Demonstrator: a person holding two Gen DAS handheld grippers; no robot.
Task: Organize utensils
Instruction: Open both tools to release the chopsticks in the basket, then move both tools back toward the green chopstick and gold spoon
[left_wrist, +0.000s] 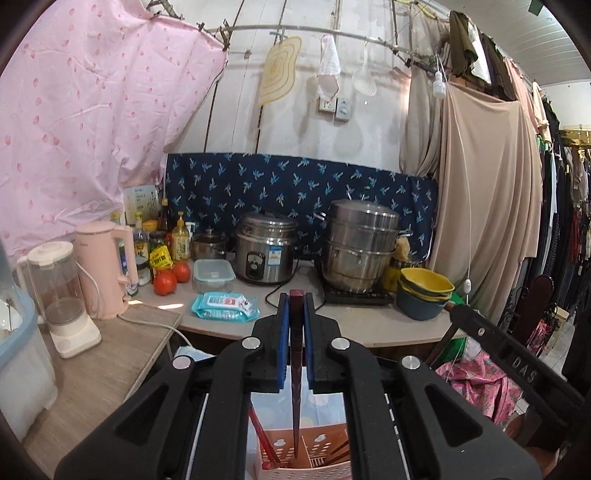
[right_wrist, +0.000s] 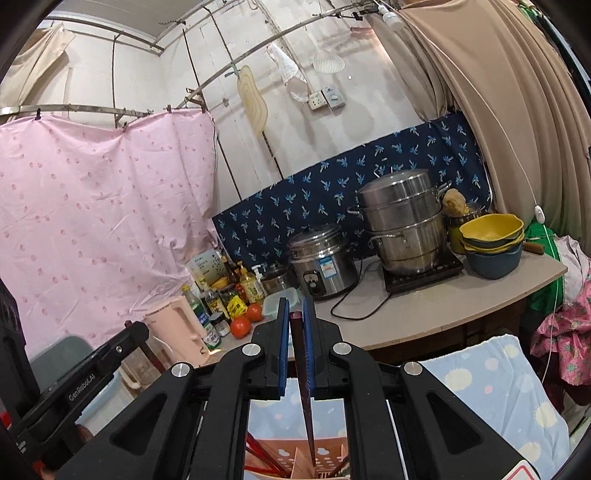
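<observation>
My left gripper (left_wrist: 296, 301) is shut on a dark red chopstick (left_wrist: 296, 373), which hangs tip-down between the blue pads over a pink perforated utensil holder (left_wrist: 325, 465). The holder has other red chopsticks (left_wrist: 258, 435) leaning in it. My right gripper (right_wrist: 296, 310) is likewise shut on a dark chopstick (right_wrist: 306, 391), its tip pointing down over the same pink holder (right_wrist: 325, 459). In the left wrist view the right gripper's black body (left_wrist: 498, 347) shows at the right. In the right wrist view the left gripper's body (right_wrist: 81, 384) shows at the lower left.
A counter (left_wrist: 362, 325) ahead carries a rice cooker (left_wrist: 266, 247), a stacked steel steamer (left_wrist: 360, 243) on a hob, yellow and blue bowls (left_wrist: 424, 291), a wipes pack (left_wrist: 223, 304), tomatoes (left_wrist: 166, 282), bottles, a pink kettle (left_wrist: 107, 266) and a blender (left_wrist: 59, 288). Clothes hang at the right.
</observation>
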